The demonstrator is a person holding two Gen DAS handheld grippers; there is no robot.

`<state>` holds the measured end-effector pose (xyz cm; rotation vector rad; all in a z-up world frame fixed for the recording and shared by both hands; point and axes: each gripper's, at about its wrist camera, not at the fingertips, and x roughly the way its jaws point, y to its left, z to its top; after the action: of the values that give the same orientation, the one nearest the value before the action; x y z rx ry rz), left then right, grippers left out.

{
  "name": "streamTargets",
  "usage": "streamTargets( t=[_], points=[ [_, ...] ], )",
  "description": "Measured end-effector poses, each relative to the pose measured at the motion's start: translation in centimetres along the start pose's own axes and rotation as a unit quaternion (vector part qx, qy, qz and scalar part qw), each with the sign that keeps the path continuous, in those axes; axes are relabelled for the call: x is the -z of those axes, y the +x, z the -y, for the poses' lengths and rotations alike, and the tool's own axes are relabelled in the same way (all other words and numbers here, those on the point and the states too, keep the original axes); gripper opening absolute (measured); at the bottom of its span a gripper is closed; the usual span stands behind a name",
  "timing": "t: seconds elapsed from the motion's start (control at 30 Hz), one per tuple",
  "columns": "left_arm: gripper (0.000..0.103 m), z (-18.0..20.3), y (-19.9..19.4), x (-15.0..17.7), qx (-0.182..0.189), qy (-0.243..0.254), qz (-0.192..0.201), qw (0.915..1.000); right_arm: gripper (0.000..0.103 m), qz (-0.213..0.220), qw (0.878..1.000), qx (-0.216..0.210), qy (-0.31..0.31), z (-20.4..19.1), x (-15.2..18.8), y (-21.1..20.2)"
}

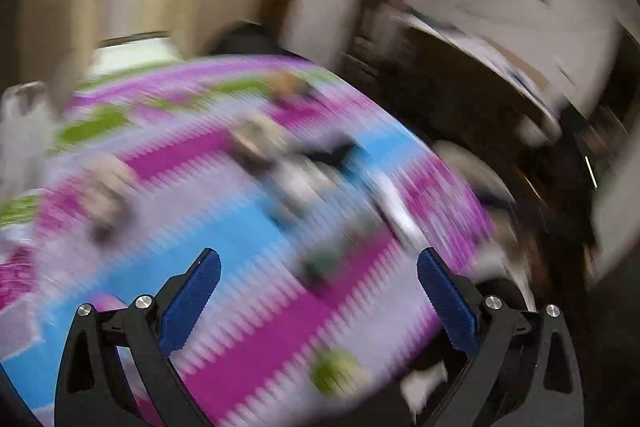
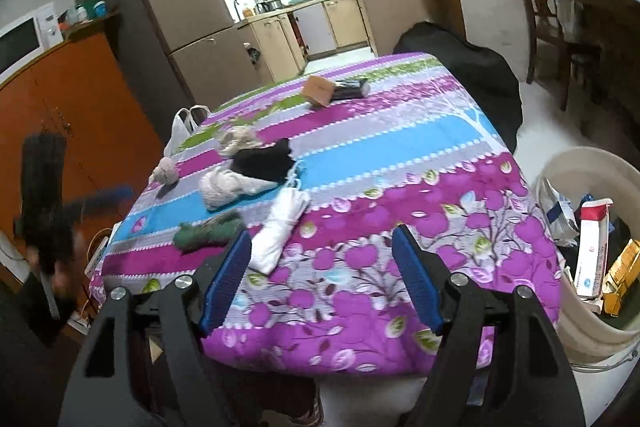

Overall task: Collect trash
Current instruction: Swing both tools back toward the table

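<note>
Scraps of crumpled cloth and white folded fabric (image 2: 282, 229) are lying on the purple floral tablecloth (image 2: 400, 219), beside the white trash bucket (image 2: 592, 323).
Left gripper (image 1: 318, 269) and right gripper (image 2: 322, 253) are hovering spread wide, gripping nothing.

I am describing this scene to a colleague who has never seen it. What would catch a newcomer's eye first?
The bright tablecloth, striped and flowered in magenta, blue and green, fills the middle of the right wrist view. Small items lie scattered over its left half, among them a white folded cloth and a green bundle near the front edge. Right of the table stands a white bucket holding boxes and packaging.
</note>
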<state>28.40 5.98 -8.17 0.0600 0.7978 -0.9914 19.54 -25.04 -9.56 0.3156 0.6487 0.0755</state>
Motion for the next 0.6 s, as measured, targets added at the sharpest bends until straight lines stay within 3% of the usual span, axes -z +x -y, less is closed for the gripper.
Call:
streamTargets(
  t=[0.03, 0.07, 0.1, 0.13, 0.17, 0.2, 0.37, 0.6],
  points=[
    [0.098, 0.5, 0.5, 2.0, 0.026, 0.014, -0.007, 0.9995, 0.07, -0.001, 1.0, -0.006, 0.0, -0.3, 0.2, 0.0],
    [0.095, 0.8, 1.3, 3.8, 0.022, 0.015, -0.029, 0.9992, 0.071, -0.006, 1.0, -0.009, -0.003, -0.6, 0.3, 0.1],
    [0.094, 1.6, 1.0, 5.6, 0.003, 0.032, -0.008, 0.9994, 0.071, -0.011, 1.0, -0.011, -0.007, -0.8, 0.3, 0.3],
    [0.094, 2.3, -0.3, 7.0, 0.018, 0.038, 0.014, 0.999, 0.071, -0.015, 1.0, -0.014, -0.013, -1.3, 0.4, 0.3],
    [0.094, 2.2, -0.9, 7.9, 0.06, 0.018, 0.007, 0.998, 0.071, -0.014, 1.0, -0.016, -0.016, -1.7, 0.4, 0.1],
    [0.094, 1.9, -2.1, 8.9, 0.051, 0.0, 0.026, 0.9983, 0.071, -0.012, 1.0, -0.019, -0.019, -2.0, 0.4, 0.0],
    [0.089, 0.1, -6.8, 9.2, -0.033, -0.018, 0.052, 0.9979, 0.072, -0.006, 0.999, -0.022, -0.044, -3.6, 0.3, 0.0],
    [0.089, -3.0, -13.1, 8.7, -0.161, -0.021, 0.089, 0.9827, 0.072, -0.003, 0.999, -0.02, -0.041, -4.1, -0.4, 0.7]
  ],
)
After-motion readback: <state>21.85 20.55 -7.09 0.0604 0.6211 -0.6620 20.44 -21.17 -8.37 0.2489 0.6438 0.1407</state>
